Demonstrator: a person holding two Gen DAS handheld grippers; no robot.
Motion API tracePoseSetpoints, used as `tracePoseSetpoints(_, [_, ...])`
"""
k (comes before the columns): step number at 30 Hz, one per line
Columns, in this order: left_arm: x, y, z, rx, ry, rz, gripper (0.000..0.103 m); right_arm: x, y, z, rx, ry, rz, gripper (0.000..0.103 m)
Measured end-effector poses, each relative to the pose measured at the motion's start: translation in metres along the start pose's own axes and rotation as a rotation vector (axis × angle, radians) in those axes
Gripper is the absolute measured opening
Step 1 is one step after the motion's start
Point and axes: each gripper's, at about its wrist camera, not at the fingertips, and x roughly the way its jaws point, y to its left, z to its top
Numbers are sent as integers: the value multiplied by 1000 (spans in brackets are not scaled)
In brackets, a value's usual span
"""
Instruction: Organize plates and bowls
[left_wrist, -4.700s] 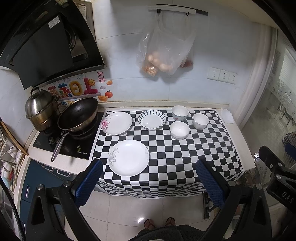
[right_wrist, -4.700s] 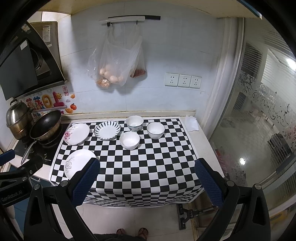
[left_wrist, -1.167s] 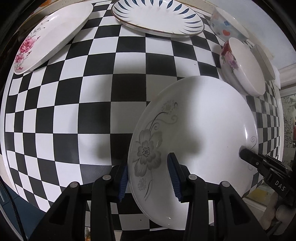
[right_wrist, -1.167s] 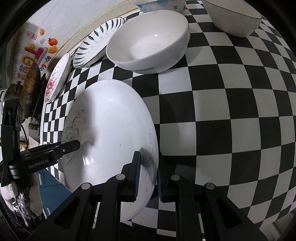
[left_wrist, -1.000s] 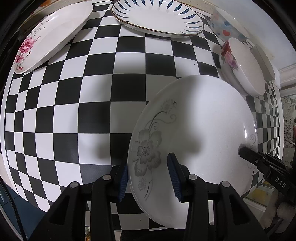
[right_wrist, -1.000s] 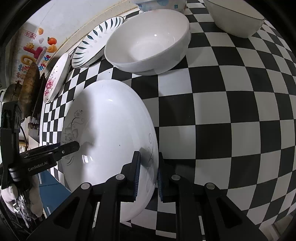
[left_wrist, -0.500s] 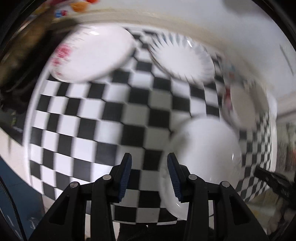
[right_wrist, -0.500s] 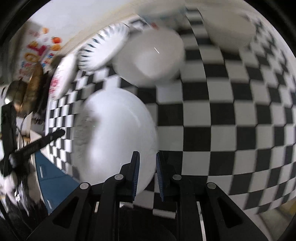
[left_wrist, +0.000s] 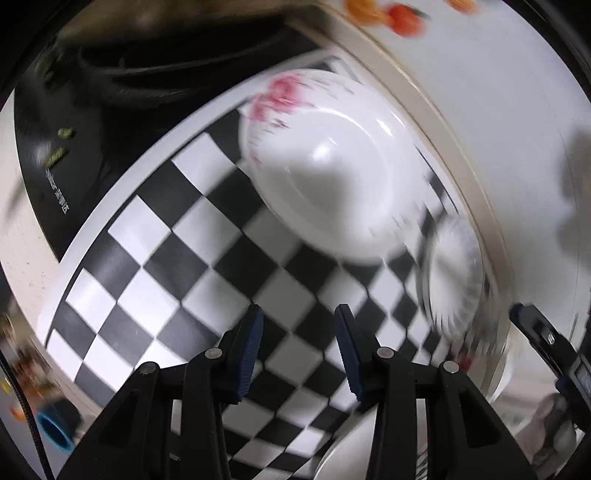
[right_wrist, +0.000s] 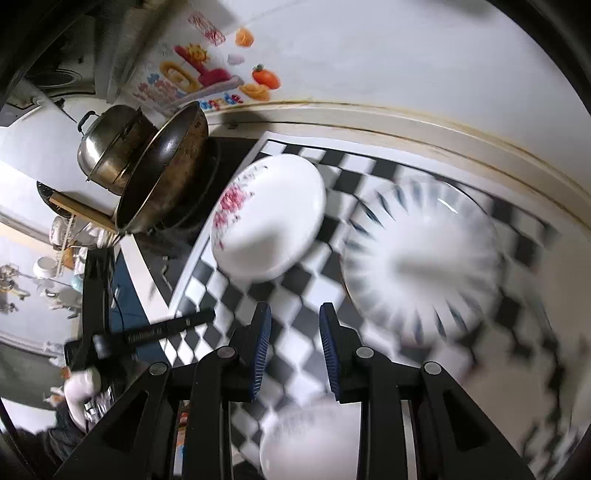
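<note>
My left gripper (left_wrist: 300, 350) hovers open over the checkered cloth (left_wrist: 155, 236), nothing between its fingers. Ahead of it lies the pink-flower plate (left_wrist: 332, 177), and the blue-striped plate (left_wrist: 454, 288) blurs at the right. My right gripper (right_wrist: 295, 343) is just short of the gap between the pink-flower plate (right_wrist: 266, 218) and the blue-striped plate (right_wrist: 421, 273). Its jaws are opening and hold nothing. The white grey-flower plate (right_wrist: 310, 439) lies on the cloth under the right gripper's base, and its rim (left_wrist: 343, 450) shows at the bottom of the left wrist view. Both views are motion-blurred.
A dark wok (right_wrist: 162, 162) and a steel pot (right_wrist: 110, 147) sit on the black cooktop (left_wrist: 48, 155) left of the cloth. The tiled wall (right_wrist: 406, 55) with stickers runs behind the plates. Each gripper appears at the edge of the other's view.
Both grippers have come off the grey-flower plate and swung toward the back left, up to the pink-flower and blue-striped plates. The right jaws have widened. The grey-flower plate stays on the cloth.
</note>
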Motion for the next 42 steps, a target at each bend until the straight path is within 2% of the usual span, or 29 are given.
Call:
tracePoseSetpoints(4, [8, 14, 27, -89, -26, 5, 38, 59, -5, 71, -19, 70, -6, 30])
tracePoseSetpoints(11, [24, 19, 49, -130, -44, 25, 38, 145, -9, 136, -88, 173, -65, 30])
tracePoseSetpoints(16, [35, 22, 59, -152, -50, 29, 38, 181, -18, 154, -90, 211, -57, 30])
tracePoseSetpoints(21, [39, 25, 68, -161, -58, 23, 38, 198, -27, 165, -86, 242, -37, 30])
tracePoseSetpoints(31, [50, 19, 85, -136, -62, 33, 37, 215, -24, 179, -143, 298, 10, 30])
tracePoseSetpoints(32, [50, 18, 85, -130, -66, 33, 30, 216, -23, 178, -151, 302, 14, 29])
tracePoseSetpoints(33, [50, 16, 86, -120, -66, 37, 26, 215, -21, 177, -160, 306, 18, 27])
tracePoseSetpoints(35, [51, 14, 87, -110, -73, 55, 26, 219, -18, 174, -183, 327, 24, 19])
tracePoseSetpoints(42, [50, 12, 83, -88, -92, 72, 26, 213, -16, 168, -222, 292, 11, 19])
